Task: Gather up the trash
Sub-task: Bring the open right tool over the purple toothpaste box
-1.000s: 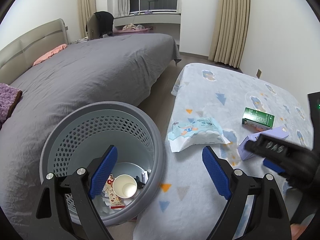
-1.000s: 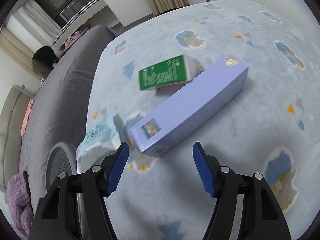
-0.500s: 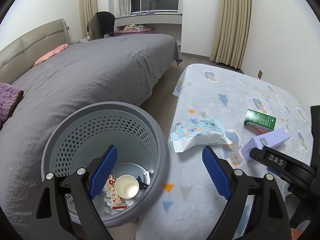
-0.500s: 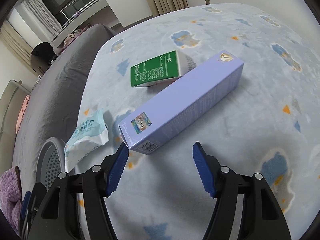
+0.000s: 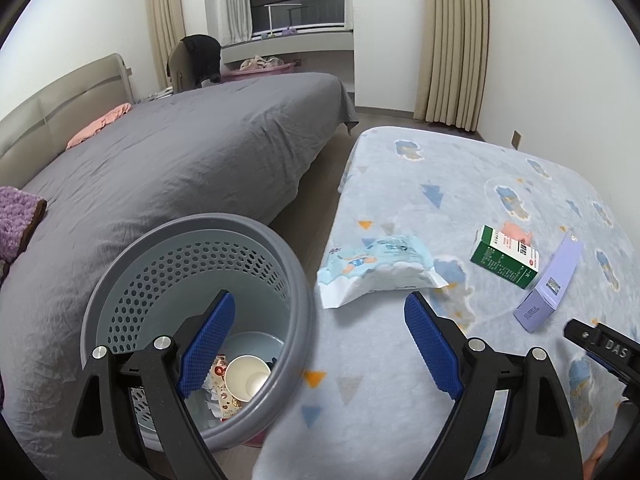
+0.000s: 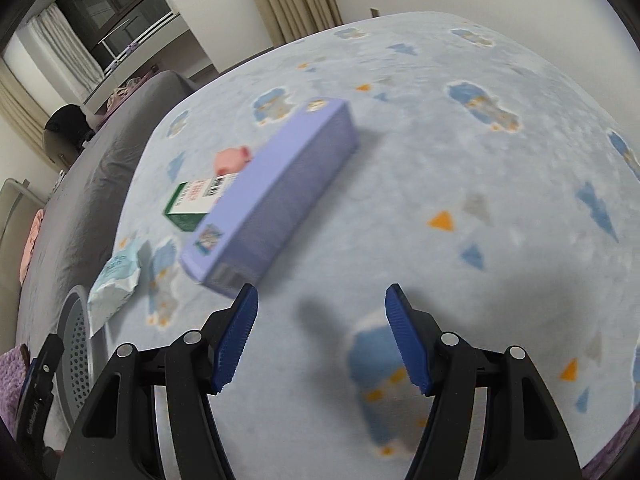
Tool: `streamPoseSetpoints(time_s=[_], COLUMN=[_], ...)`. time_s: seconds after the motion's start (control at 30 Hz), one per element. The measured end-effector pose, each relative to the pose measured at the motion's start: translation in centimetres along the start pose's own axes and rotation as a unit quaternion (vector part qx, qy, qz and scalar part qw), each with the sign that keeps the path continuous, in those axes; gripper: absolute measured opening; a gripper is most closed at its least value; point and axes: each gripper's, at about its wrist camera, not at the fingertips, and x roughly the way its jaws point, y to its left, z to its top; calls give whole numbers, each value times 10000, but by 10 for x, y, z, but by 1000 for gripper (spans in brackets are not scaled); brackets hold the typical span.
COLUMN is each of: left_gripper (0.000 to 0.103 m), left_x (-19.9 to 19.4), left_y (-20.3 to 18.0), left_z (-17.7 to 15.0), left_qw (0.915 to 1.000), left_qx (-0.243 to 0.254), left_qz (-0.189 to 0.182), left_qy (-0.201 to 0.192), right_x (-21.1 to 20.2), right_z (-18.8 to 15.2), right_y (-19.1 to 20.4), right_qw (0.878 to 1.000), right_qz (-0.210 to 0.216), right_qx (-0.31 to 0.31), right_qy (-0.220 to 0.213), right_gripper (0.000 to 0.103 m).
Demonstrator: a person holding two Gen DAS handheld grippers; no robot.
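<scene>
The patterned blanket [image 5: 460, 208] carries the remaining trash. The grey basket [image 5: 304, 280] stands at its left edge, under the left tool [image 5: 320, 336] — jaws apart, empty. The purple box [image 6: 268, 196] lies ahead-left of the right tool [image 6: 320, 336], long axis diagonal, near end just beside its left pad; this tool is nearer — jaws apart, holding nothing.
</scene>
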Motion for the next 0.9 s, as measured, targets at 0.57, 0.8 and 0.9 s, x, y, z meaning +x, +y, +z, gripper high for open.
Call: streamPoseSetpoints(time_s=[0.57, 0.8, 0.9], left_gripper=[85, 85, 85], left_x=[4, 6, 6], left_y=[-15, -10, -10], left_z=[3, 3, 3], left_qw=[9999, 9999, 9999], left_qx=[85, 32, 31], left_qz=[-85, -122, -138], left_qy=[40, 61, 61], right_x=[7, 24, 26], right_z=[17, 19, 18], right_y=[57, 74, 70], right_qw=[9993, 9999, 9999], right_qz=[326, 48, -55], right_qx=[-150, -73, -115], right_qy=[67, 128, 92], right_gripper=[64, 64, 64])
